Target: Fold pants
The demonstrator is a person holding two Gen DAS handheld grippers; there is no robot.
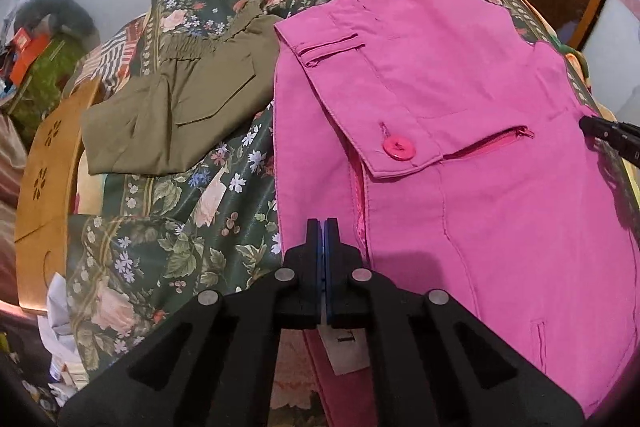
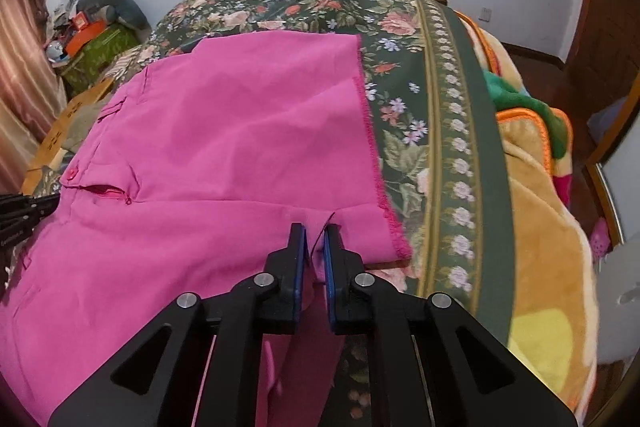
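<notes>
Pink pants (image 1: 460, 99) spread flat on floral bedspread (image 1: 180, 251), beside olive garment (image 1: 180, 107). Left tool (image 1: 322, 227) closed, gripping nothing visible. Right tool (image 2: 315, 231) narrow, pinching pink fabric.

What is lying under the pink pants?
The pink pants lie on a floral bedspread, which shows around them. What is beneath the pants' middle is covered. Olive pants lie beside them, not under.
</notes>
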